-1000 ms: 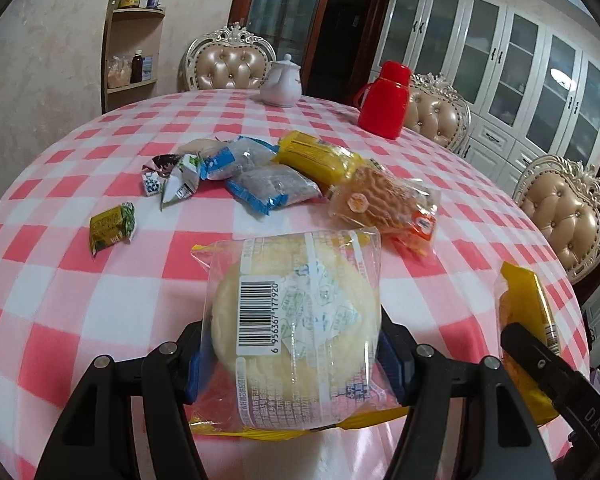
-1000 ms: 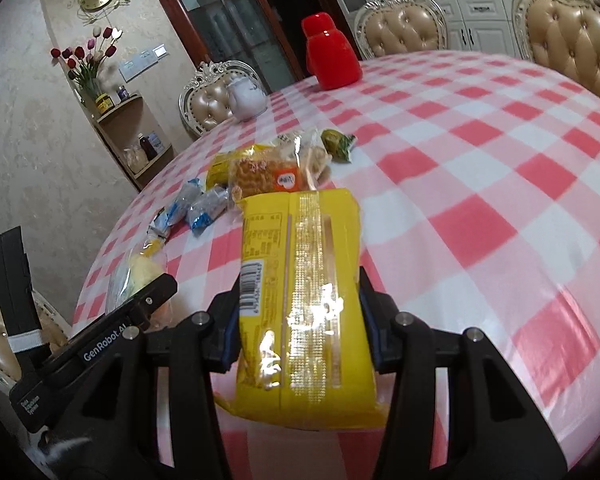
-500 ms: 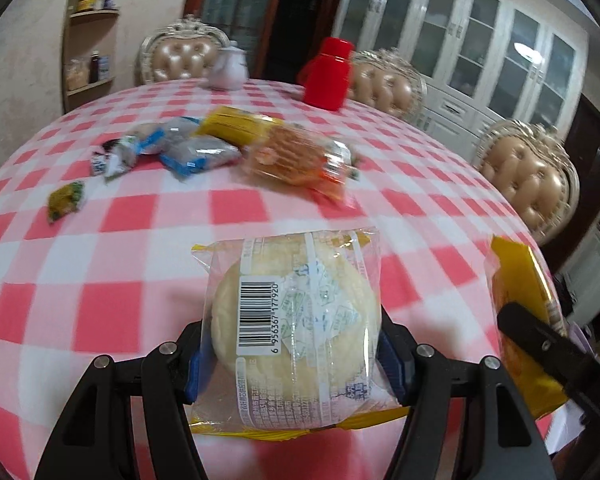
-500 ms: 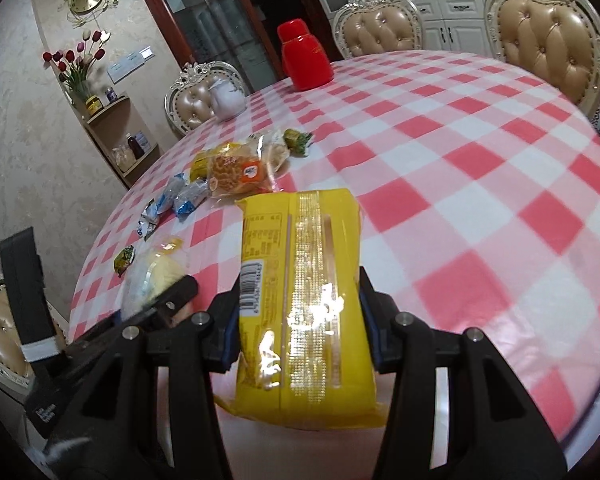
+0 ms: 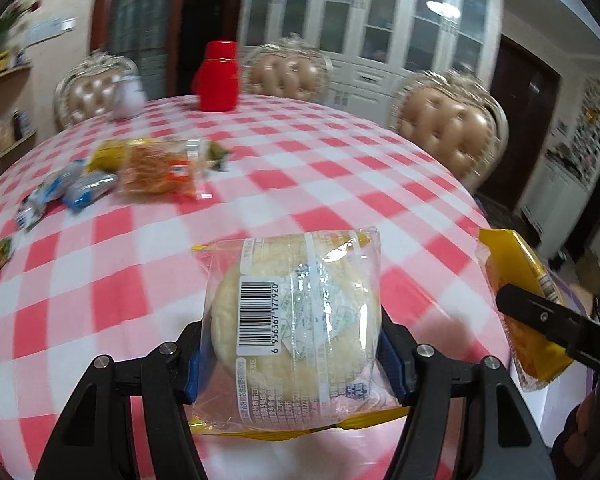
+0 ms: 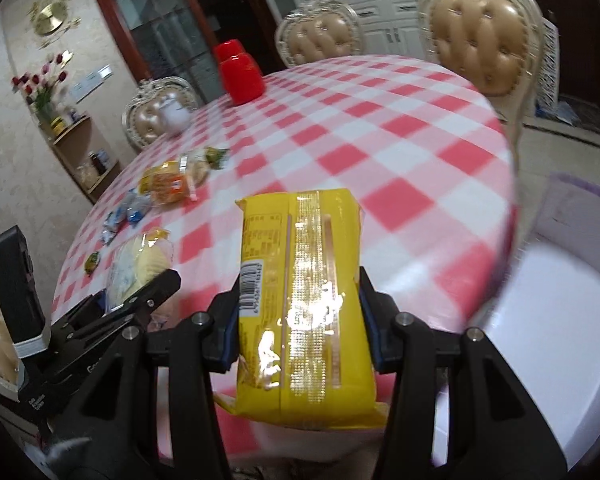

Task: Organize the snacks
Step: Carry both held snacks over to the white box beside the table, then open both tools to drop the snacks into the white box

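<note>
A round pale bun in a clear wrapper point(image 5: 296, 312) with a barcode sits between the blue pads of my left gripper point(image 5: 292, 356), which is shut on it above the checked tablecloth point(image 5: 340, 184). My right gripper point(image 6: 298, 328) is shut on a long yellow snack packet point(image 6: 304, 300), held over the table's near edge. That packet point(image 5: 516, 280) also shows at the right of the left wrist view. The left gripper with its bun point(image 6: 140, 264) shows at the left of the right wrist view.
Several loose snacks point(image 5: 156, 168) lie in a pile at the table's far left, with a small green packet point(image 5: 2, 252) apart. A red flask point(image 5: 218, 78) and a white teapot point(image 5: 128, 96) stand at the back. A white bin point(image 6: 560, 300) stands beside the table's right edge. Padded chairs point(image 5: 448, 132) ring the table.
Both grippers have swung to the right along the table with their packets still held. The snack pile has drifted left and away, and the white bin has come into the right wrist view.
</note>
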`<action>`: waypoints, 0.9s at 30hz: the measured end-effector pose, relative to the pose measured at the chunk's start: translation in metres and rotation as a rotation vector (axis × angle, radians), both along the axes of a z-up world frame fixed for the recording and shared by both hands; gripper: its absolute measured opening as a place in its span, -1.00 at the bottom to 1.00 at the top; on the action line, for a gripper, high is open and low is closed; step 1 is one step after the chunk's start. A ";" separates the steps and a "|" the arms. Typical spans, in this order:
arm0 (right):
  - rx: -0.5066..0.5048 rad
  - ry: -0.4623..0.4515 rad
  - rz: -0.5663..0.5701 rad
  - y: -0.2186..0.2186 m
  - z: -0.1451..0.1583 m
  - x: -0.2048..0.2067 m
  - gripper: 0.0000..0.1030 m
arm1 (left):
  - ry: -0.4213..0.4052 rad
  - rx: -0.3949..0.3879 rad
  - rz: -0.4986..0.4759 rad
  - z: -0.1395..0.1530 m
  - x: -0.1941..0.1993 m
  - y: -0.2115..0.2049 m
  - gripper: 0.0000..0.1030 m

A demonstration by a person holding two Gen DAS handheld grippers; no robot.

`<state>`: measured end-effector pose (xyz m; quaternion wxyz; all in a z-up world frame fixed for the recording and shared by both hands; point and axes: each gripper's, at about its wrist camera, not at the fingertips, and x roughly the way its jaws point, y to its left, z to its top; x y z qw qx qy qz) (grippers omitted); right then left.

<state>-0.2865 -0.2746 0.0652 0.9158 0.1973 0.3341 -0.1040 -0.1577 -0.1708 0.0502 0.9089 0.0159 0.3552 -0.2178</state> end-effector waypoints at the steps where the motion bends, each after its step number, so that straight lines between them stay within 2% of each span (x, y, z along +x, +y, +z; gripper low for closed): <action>1: 0.004 0.006 -0.011 -0.005 -0.001 -0.004 0.01 | 0.001 0.006 -0.023 0.000 -0.003 -0.008 0.31; 11: -0.021 0.015 -0.176 -0.065 0.006 -0.048 0.01 | -0.037 0.079 -0.264 0.005 -0.037 -0.089 0.31; 14: -0.018 0.020 -0.224 -0.082 0.008 -0.057 0.01 | -0.030 0.078 -0.327 0.008 -0.045 -0.109 0.31; 20: -0.067 0.055 -0.348 -0.116 0.009 -0.077 -0.01 | 0.061 0.056 -0.470 0.005 -0.055 -0.156 0.31; 24: -0.174 0.098 -0.449 -0.128 0.011 -0.095 -0.03 | 0.148 0.045 -0.546 -0.012 -0.062 -0.196 0.31; 27: -0.155 0.151 -0.493 -0.145 0.012 -0.109 0.00 | 0.180 0.031 -0.648 -0.019 -0.077 -0.224 0.32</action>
